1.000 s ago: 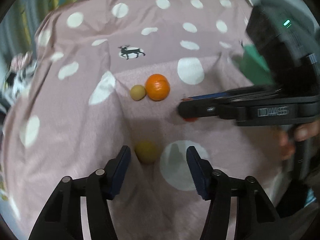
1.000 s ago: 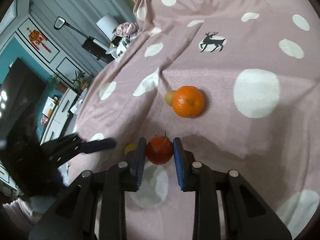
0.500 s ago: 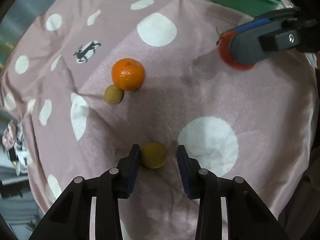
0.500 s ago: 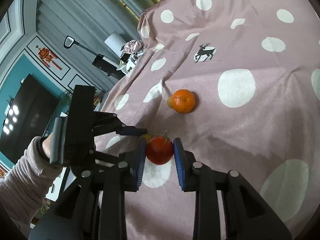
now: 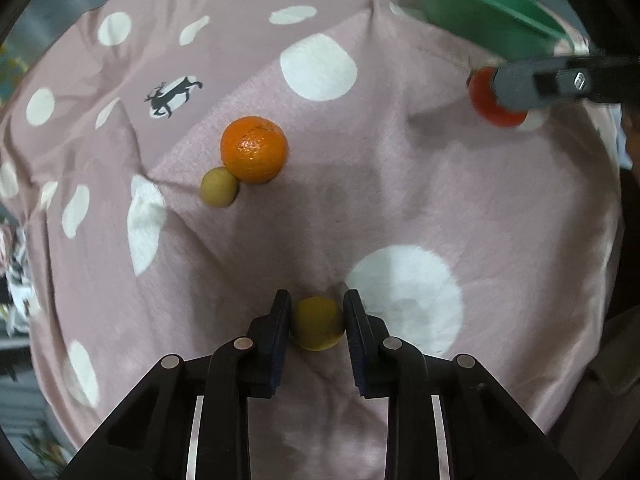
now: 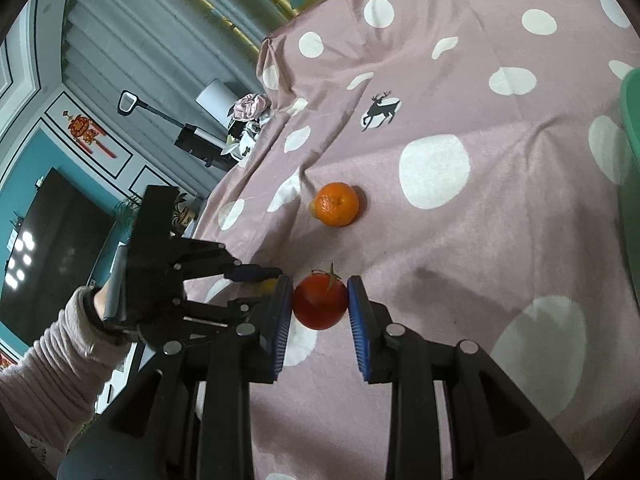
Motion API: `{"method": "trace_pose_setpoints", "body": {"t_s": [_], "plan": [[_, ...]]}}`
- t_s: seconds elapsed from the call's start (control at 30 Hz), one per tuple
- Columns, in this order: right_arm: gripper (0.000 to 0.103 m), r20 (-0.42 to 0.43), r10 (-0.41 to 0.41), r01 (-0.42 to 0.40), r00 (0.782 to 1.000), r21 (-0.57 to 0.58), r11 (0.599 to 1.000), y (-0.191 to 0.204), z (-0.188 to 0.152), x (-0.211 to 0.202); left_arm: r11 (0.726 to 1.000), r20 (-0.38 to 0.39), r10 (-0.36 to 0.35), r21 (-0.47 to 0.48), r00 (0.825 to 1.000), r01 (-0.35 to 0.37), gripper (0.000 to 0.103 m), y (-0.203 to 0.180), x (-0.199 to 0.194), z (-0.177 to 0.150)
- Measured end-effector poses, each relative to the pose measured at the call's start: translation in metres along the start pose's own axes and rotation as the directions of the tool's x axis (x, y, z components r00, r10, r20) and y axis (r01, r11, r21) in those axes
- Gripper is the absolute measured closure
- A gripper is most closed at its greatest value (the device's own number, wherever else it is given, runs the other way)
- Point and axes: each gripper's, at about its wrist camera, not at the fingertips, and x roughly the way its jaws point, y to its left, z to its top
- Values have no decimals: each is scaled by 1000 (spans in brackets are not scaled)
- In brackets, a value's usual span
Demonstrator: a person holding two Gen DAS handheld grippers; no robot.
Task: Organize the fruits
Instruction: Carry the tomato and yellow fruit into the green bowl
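Note:
A small yellow fruit (image 5: 317, 324) lies on the pink dotted cloth (image 5: 400, 184). My left gripper (image 5: 317, 300) points down at it, its jaws closing, both pads pressed against the fruit's sides. A red tomato (image 6: 320, 304) with a green stem hangs above the cloth, my right gripper (image 6: 320, 284) shut on it. The left wrist view shows that tomato (image 5: 490, 102) at the right, just below a green bowl (image 5: 480, 12). An orange (image 5: 254, 149) and a small tan fruit (image 5: 219, 192) touch each other further back on the cloth.
The green bowl's rim (image 6: 632, 128) shows at the right edge of the right wrist view. A sleeved hand (image 6: 68, 344) holds the left gripper. Beyond the cloth's far edge are a dark screen (image 6: 52, 248), a lamp (image 6: 214, 98) and clutter.
My left gripper's jaws have closed in from wide apart onto the yellow fruit, and the gripper has rolled. My right gripper has carried the tomato toward the green bowl.

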Motion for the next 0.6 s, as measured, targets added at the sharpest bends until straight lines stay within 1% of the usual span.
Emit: {"method": "trace_pose_setpoints", "body": {"t_s": [0.03,0.1,0.17,0.27,0.33,0.43,0.5,0.6], "plan": [[74,-2,-3,3,1000,0,1000,0,-2,0,999,25,-1,-33,1000,2,76,-3,-5,-1],[74,-5,-7,7,1000,4,1000,-1,-5,-1,995,56,-28,-90,998,33,76,-4,-12,1],[74,-10,-14,14,1000,9,1000,-1,-8,-1,987,100,-40,-150,994,55,76,-9,-21,3],[74,-13,-48,48,999,-6,999,0,-13,-3,978,167,-62,-185,984,93,76,-22,-36,6],[74,-10,-70,70,997,-17,997,0,-16,-6,974,200,-63,-199,978,104,76,-30,-42,9],[74,1,-93,93,996,-18,996,-3,-21,-14,964,222,-64,-238,973,118,76,-36,-45,12],[74,11,-101,102,995,-14,995,-5,-23,-21,958,222,-50,-264,974,109,76,-39,-43,14],[74,28,-117,117,993,-13,993,-8,-26,-31,951,222,-64,-283,973,127,76,-48,-42,17]]}}
